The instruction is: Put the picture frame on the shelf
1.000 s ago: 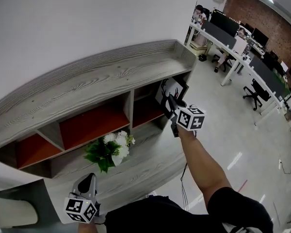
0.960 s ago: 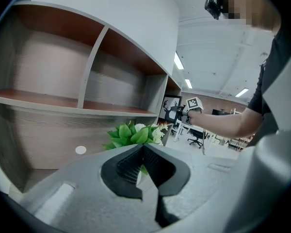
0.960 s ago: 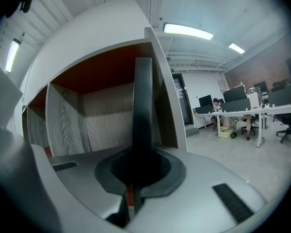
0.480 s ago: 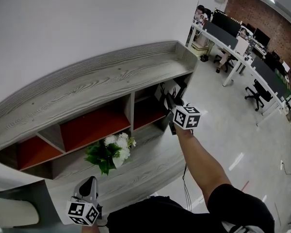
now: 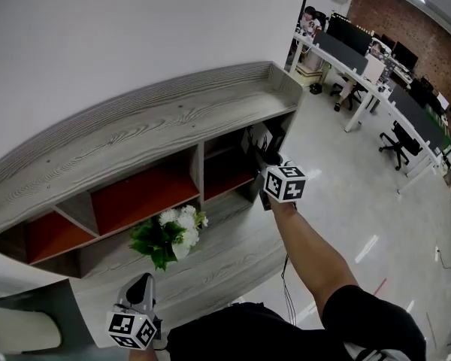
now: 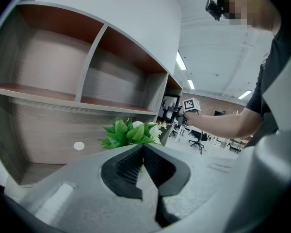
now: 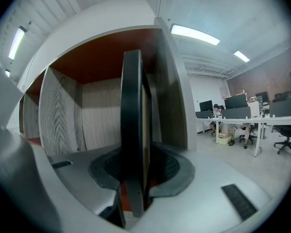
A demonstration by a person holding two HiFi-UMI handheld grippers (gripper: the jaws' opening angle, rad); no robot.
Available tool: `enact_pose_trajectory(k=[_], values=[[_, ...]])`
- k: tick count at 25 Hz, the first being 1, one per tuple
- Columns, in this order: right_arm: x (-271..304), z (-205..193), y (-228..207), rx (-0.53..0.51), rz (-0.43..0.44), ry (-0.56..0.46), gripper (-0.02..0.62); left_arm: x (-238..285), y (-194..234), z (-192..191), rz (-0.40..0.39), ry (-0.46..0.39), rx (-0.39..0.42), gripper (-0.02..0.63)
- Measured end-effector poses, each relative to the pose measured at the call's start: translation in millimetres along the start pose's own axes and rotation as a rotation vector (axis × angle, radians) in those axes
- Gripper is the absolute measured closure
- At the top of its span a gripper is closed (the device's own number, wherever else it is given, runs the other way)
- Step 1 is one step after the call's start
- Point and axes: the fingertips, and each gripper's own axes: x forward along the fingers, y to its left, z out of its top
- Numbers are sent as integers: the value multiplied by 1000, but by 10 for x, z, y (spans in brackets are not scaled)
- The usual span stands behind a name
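Note:
The black picture frame (image 5: 259, 138) stands upright in the right-hand compartment of the grey wooden shelf (image 5: 173, 119). In the right gripper view the picture frame (image 7: 132, 130) appears edge-on between the jaws. My right gripper (image 5: 261, 156) is at that compartment's mouth. Its jaws are opening, with narrow gaps between the pads and the frame. My left gripper (image 5: 139, 284) hangs low at the near left, shut on nothing, its fingertips (image 6: 143, 149) pointing at the lower shelf board.
A bunch of white flowers with green leaves (image 5: 169, 235) sits on the lower shelf board, seen also as flowers (image 6: 131, 132) ahead of the left gripper. Office desks (image 5: 361, 74) and a chair (image 5: 395, 145) stand on the floor to the right.
My right gripper carried the frame forward and deeper into the right compartment. The left gripper has barely shifted.

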Motion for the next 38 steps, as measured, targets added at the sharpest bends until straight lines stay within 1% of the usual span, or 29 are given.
enact_pose_trajectory(k=[3, 10, 14, 19, 23, 27, 29, 31, 33, 34, 36, 38], values=[[-39, -8, 5, 2, -3, 3, 456, 11, -21, -5, -5, 1, 0, 597], [-166, -3, -13, 6, 2, -6, 445, 36, -44, -18, -15, 7, 1, 596], [-241, 2, 9, -15, 5, -11, 439, 65, -57, -25, -24, 8, 2, 596], [-400, -77, -15, 12, -4, -14, 431, 98, -81, -21, -35, 8, 5, 597], [-634, -188, 61, 6, 24, -6, 423, 120, -118, -8, -35, 9, 9, 597], [-918, -274, 291, -43, 90, 12, 422, 165, -187, 20, -28, 5, 15, 597], [-1064, -321, 437, -49, 130, 15, 422, 199, -243, 29, -23, 2, 18, 597], [-1219, -395, 606, -22, 185, 23, 423, 240, -335, 46, -22, -4, 20, 597], [-1374, -505, 811, 25, 267, 43, 433, 284, -461, 62, -26, -10, 25, 597], [-1452, -570, 926, 52, 323, 57, 466, 300, -528, 65, -28, -11, 29, 597], [-1602, -702, 1134, 113, 442, 90, 556, 321, -652, 61, -28, -14, 33, 597], [-1722, -844, 1268, 177, 539, 132, 579, 326, -753, 44, -20, -20, 26, 597]])
